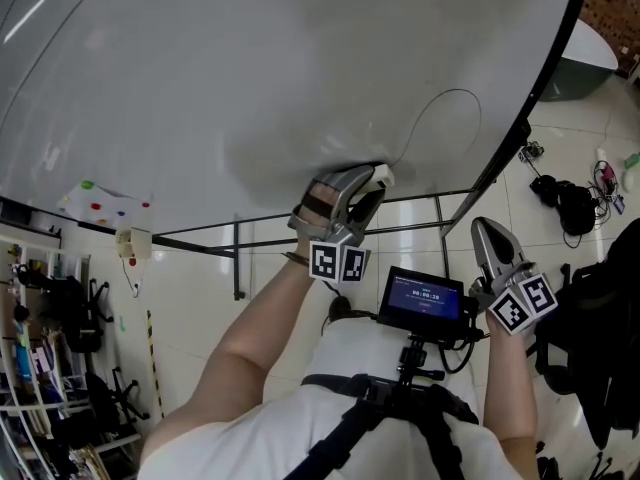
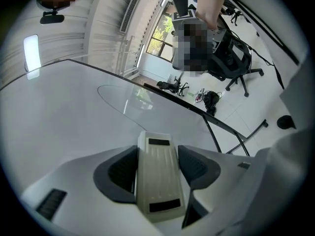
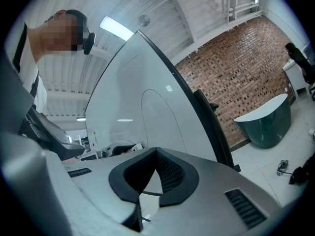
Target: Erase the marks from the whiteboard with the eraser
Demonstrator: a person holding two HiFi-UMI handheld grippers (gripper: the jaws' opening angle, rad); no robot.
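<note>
With my left tool [image 1: 368, 190] clamped on the cream plastic eraser [image 2: 157, 178] and my right tool [image 1: 488, 230] closed empty, I judge one thin dark looping line [image 1: 450, 90] is left to wipe off the glossy white whiteboard [image 1: 250, 88].

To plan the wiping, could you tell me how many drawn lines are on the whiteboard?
1: a thin curved line, upper right of the eraser; more may be hidden.

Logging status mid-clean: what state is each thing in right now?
Whiteboard: mostly clean, one thin curved line left.
Eraser: gripped, at the board's lower edge.
Left tool: shut on the eraser.
Right tool: shut, empty, off the board.
Chest screen: lit.
</note>
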